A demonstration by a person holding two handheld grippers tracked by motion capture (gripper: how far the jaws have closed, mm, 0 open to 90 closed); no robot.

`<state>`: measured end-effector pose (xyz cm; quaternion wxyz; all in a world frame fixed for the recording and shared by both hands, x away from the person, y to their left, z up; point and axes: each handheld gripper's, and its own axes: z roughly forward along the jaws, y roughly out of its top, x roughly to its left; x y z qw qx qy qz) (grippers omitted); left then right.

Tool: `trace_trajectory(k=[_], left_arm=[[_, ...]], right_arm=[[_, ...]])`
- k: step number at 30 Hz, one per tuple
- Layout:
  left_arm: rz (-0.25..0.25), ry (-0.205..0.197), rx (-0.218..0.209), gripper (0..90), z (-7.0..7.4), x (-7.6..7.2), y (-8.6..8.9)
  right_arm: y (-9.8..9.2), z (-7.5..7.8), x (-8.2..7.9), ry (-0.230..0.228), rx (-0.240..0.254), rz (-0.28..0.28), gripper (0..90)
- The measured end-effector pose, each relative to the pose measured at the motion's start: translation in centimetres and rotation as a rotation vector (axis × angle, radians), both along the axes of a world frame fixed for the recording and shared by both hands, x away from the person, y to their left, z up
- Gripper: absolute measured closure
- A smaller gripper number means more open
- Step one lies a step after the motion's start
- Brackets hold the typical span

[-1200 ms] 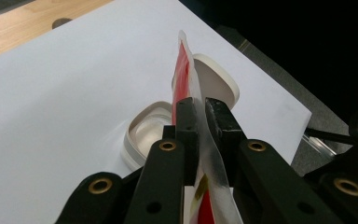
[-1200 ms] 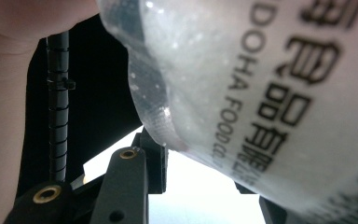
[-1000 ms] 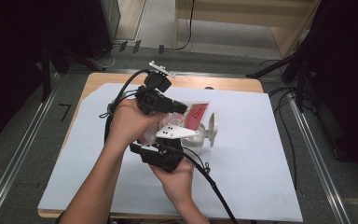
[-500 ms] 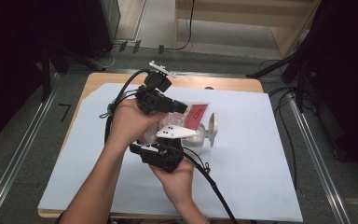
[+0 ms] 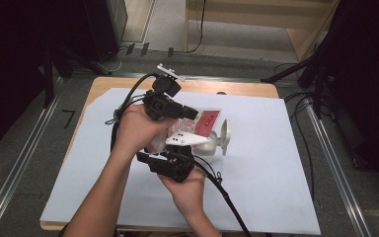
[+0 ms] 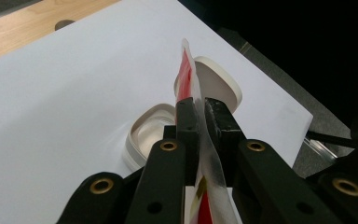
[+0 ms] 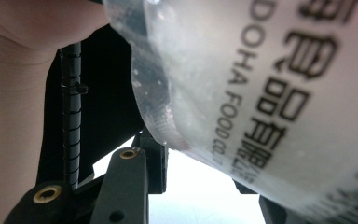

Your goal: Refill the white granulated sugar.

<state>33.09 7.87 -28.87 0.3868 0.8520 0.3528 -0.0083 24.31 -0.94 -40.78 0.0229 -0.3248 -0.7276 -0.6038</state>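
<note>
My left gripper (image 5: pixel 191 112) (image 6: pixel 200 105) points right over the middle of the table, shut on a clear plastic packet (image 5: pixel 208 121) (image 6: pixel 185 79) with a red label. Right under it stands an open clear container (image 5: pixel 210 152) (image 6: pixel 144 135). Its white lid (image 5: pixel 224 136) (image 6: pixel 219 84) stands on edge just beyond. My right gripper (image 5: pixel 191 148) (image 7: pixel 205 186) comes in from the near side, jaws part way apart and gripping the container; its grey plate hides the tips in the high view. The printed packet (image 7: pixel 261 93) hangs close in front of the right gripper's camera.
A large white sheet (image 5: pixel 276 163) covers the wooden table (image 5: pixel 246 89). Cables trail from both grippers across the near and left side. Dark stands and metal rails flank the table.
</note>
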Motion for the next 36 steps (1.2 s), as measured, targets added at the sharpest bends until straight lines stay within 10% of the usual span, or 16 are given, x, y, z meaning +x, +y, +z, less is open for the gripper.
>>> trace_trajectory(k=[36], left_arm=[[0.004,-0.047,-0.054,86.4,-0.84,0.60,-0.42]], right_arm=[[-0.52,-0.63,0.99,-0.016,-0.051,-0.079,63.7]])
